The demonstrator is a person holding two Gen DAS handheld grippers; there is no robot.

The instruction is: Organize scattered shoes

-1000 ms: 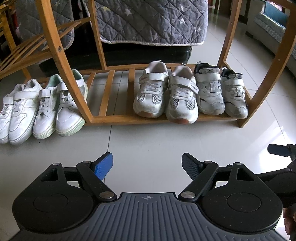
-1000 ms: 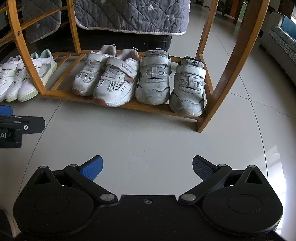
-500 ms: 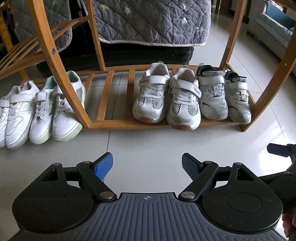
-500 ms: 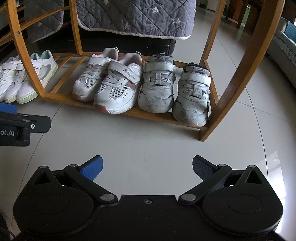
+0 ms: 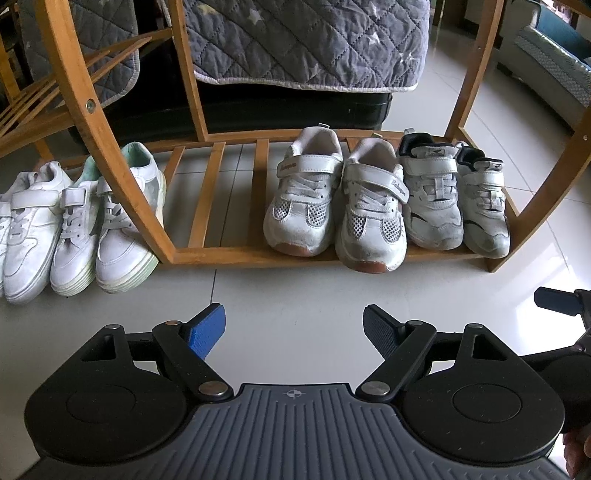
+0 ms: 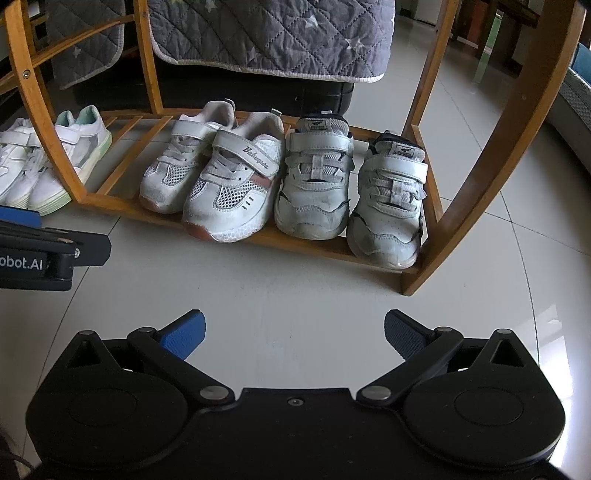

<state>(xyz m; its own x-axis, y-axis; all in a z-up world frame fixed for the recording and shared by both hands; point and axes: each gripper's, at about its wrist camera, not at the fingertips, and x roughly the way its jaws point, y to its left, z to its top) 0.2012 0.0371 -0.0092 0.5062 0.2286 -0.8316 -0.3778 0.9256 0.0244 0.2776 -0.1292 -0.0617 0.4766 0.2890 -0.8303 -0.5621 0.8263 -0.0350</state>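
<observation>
On the bottom slats of a wooden shoe rack (image 5: 221, 254) (image 6: 306, 243) stand a white mesh pair (image 5: 336, 206) (image 6: 218, 177) and, to its right, a grey-white strap pair (image 5: 454, 195) (image 6: 351, 184). Left of the rack post, white sneakers with mint soles (image 5: 99, 225) (image 6: 55, 166) stand on the floor beside another white pair (image 5: 26, 229). My left gripper (image 5: 293, 328) is open over bare tile in front of the rack, nothing between its fingers. My right gripper (image 6: 293, 332) is open too, empty, short of the grey-white pair.
A grey quilted cover (image 5: 306, 40) (image 6: 273, 33) hangs over a dark block behind the rack. The rack's curved right leg (image 6: 491, 155) rises at the right. A sofa edge (image 5: 554, 70) lies far right. The left gripper's side (image 6: 44, 254) shows at the right view's left edge.
Both views have drifted nearer the rack and slightly down; the shoes look larger and lower in frame. Both grippers keep the same wide opening. No shoe has moved.
</observation>
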